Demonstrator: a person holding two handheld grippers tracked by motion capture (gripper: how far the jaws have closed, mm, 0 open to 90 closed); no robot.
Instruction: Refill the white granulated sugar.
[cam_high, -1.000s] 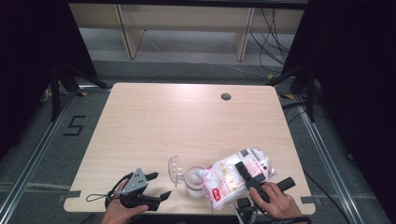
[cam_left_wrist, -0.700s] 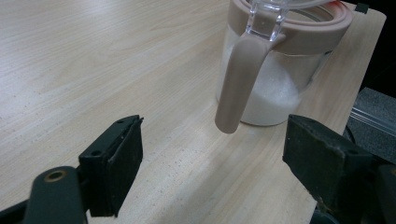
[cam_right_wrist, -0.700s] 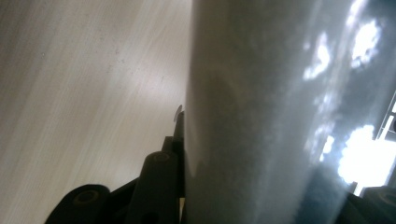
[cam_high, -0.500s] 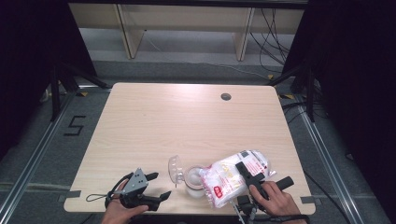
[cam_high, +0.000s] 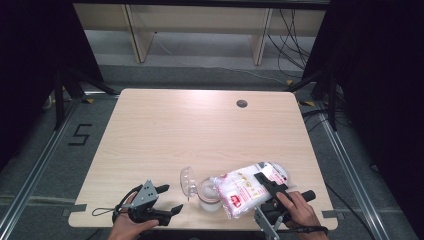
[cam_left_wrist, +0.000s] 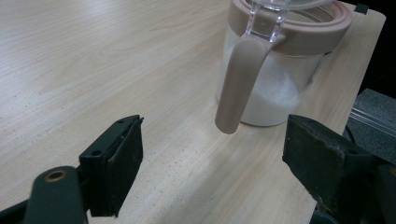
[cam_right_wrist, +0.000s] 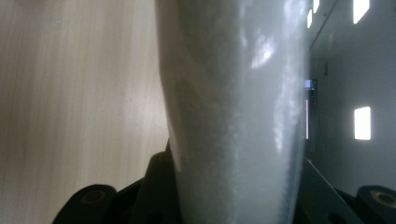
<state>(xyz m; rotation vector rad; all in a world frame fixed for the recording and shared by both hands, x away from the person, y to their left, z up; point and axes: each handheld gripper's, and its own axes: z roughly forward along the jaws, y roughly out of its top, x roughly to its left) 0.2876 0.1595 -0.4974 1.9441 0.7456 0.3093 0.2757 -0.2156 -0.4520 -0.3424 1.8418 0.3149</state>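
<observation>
A white bag with a red label (cam_high: 245, 192) lies tilted over a clear jar (cam_high: 209, 196) near the table's front edge. My right gripper (cam_high: 260, 182) is shut on the bag, and its jaws have just been closing a little tighter. In the right gripper view the bag (cam_right_wrist: 233, 116) rises between the jaws of the right gripper (cam_right_wrist: 233, 191). The jar (cam_left_wrist: 280, 70) has a pink rim, a pink handle (cam_left_wrist: 240, 79), white grains at its bottom and its clear lid (cam_high: 187, 181) swung open. My left gripper (cam_high: 171, 198) (cam_left_wrist: 210, 154) stands open left of the jar, its jaws apart and holding nothing.
The wooden table (cam_high: 200, 125) has a cable hole (cam_high: 242, 103) at the back right. Beyond it stand a wooden shelf frame (cam_high: 200, 30) and loose cables (cam_high: 290, 35). Dark stands and floor rails flank both sides. The jar sits close to the table's front edge.
The bag and my right hand have shifted slightly toward the jar. The left gripper has stayed in place.
</observation>
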